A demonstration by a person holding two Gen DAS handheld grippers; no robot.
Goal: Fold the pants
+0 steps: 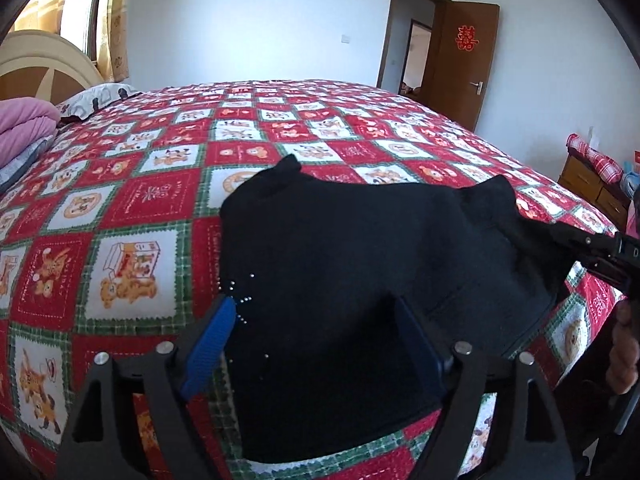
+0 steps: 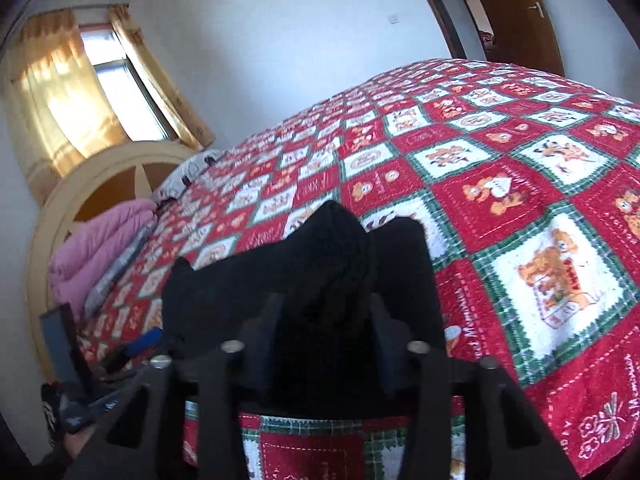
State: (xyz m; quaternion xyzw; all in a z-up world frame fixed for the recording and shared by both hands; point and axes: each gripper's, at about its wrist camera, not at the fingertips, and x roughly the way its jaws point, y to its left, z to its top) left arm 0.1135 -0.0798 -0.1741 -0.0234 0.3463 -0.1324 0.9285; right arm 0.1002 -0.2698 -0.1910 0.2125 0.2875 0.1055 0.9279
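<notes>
The black pants [image 1: 360,248] lie folded in a thick bundle on the red checked bedspread [image 1: 120,208] near the bed's near edge. My left gripper [image 1: 316,320] is wide open, its blue pads on either side of the bundle's near left part, over the cloth. My right gripper [image 2: 324,320] is shut on a bunched-up edge of the pants [image 2: 332,248]. It also shows in the left wrist view [image 1: 592,252], gripping the bundle's right corner and holding it slightly lifted.
A pink quilt [image 1: 24,124] and a pillow [image 1: 96,98] lie at the headboard on the left. A wooden cabinet [image 1: 596,188] stands beyond the bed's right side. A brown door [image 1: 460,60] stands open at the back.
</notes>
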